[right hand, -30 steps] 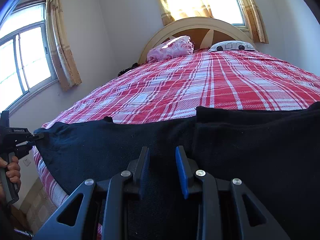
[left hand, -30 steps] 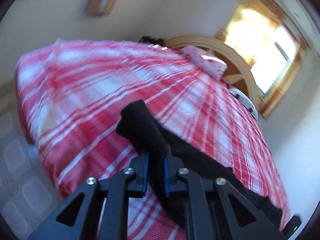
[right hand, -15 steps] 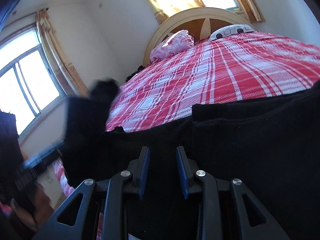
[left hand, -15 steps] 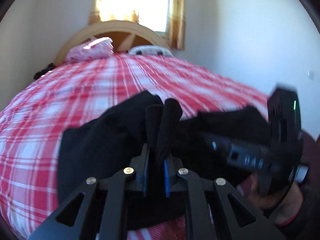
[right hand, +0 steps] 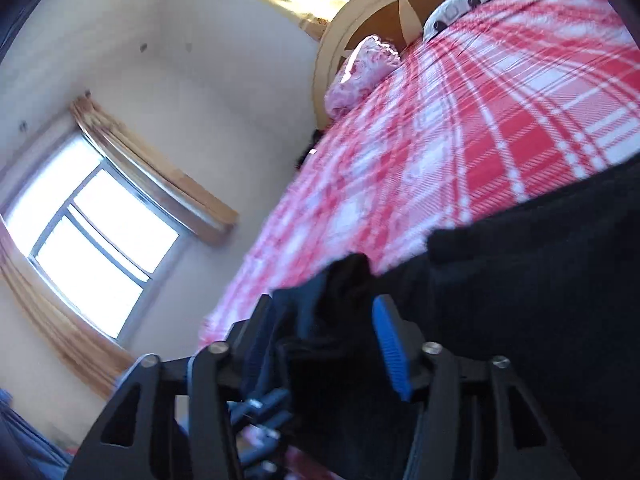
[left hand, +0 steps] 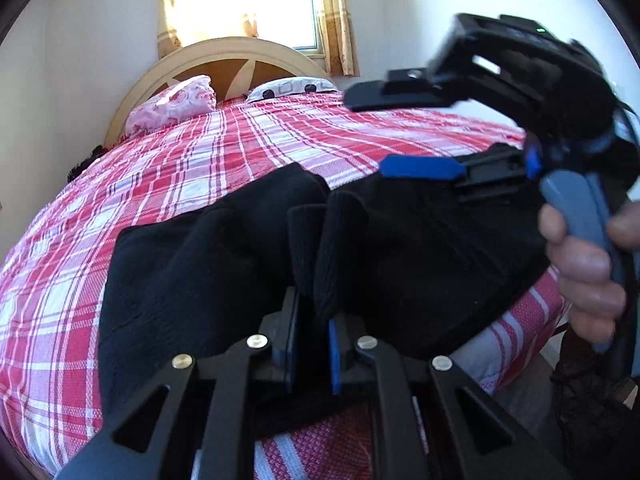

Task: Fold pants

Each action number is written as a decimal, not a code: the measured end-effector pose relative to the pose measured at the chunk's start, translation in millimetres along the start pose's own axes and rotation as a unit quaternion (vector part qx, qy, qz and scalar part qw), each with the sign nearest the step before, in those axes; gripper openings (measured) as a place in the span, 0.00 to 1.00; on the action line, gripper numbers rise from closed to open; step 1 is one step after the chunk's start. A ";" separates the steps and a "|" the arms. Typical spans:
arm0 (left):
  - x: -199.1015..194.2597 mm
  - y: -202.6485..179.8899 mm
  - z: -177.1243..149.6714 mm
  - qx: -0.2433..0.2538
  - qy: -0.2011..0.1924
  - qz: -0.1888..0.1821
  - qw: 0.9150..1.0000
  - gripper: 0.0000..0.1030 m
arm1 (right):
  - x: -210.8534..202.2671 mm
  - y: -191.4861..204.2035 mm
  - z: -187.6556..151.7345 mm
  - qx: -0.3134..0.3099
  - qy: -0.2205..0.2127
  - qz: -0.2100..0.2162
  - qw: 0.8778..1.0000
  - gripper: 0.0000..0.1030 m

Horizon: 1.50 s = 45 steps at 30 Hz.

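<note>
With our left gripper clamped on the pants at lower centre and the right gripper, just opening, loose around cloth, we should lay the cuffs squarely over the far end before releasing.

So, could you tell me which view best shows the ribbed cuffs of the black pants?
The left wrist view: the ribbed cuffs stand sharp and centred, pinched upright in the shut left gripper. The right wrist view is blurred and shows only dark pants fabric with a fold between the right gripper jaws; no ribbing is discernible.
</note>
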<state>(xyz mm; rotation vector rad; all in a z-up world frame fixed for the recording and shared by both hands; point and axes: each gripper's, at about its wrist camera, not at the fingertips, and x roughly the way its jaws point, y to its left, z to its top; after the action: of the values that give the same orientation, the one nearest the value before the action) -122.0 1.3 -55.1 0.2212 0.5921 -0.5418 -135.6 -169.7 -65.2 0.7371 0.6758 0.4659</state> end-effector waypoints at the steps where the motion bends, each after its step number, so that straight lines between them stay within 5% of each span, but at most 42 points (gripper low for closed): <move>1: -0.5 0.4 0.1 -0.004 -0.002 -0.001 1.000 0.13 | 6.3 0.9 6.6 0.007 0.007 0.005 1.000 0.62; 11: -2.0 -3.4 -7.1 -0.005 0.002 0.004 1.000 0.13 | 100.5 21.2 10.1 -0.047 0.127 -0.047 0.990 0.61; 13: -3.7 -3.6 -8.6 -0.007 0.002 0.004 1.000 0.13 | 105.4 31.1 2.7 -0.087 0.124 -0.070 0.986 0.52; 14: -4.3 -3.9 -9.1 -0.006 0.003 0.004 1.000 0.13 | 105.0 33.4 1.7 -0.093 0.125 -0.071 0.985 0.25; 15: -5.4 -4.4 -10.1 -0.007 0.003 0.003 1.000 0.13 | 104.6 32.2 0.9 -0.086 0.130 -0.064 0.986 0.15; 19: -11.6 -8.1 -6.1 -0.003 -0.006 0.004 1.000 0.13 | 95.1 24.7 -2.5 -0.061 0.113 -0.045 0.991 0.14; 27: -40.5 -41.4 32.2 0.020 -0.060 -0.055 0.996 0.13 | 25.5 58.7 20.6 -0.105 0.027 -0.019 0.994 0.13; 35: -42.6 -115.8 59.7 0.085 -0.084 -0.142 0.983 0.13 | -73.9 32.2 45.1 -0.118 -0.024 -0.074 0.990 0.13; 45: -15.3 -186.6 61.9 0.141 -0.067 -0.152 0.976 0.13 | -135.0 -20.1 51.7 -0.097 -0.046 -0.137 0.985 0.13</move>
<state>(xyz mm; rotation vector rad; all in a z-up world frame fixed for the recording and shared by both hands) -204.9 -170.2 -4.4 0.3620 0.4175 -0.9320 -190.2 -287.7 1.2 0.4696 0.6245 0.2385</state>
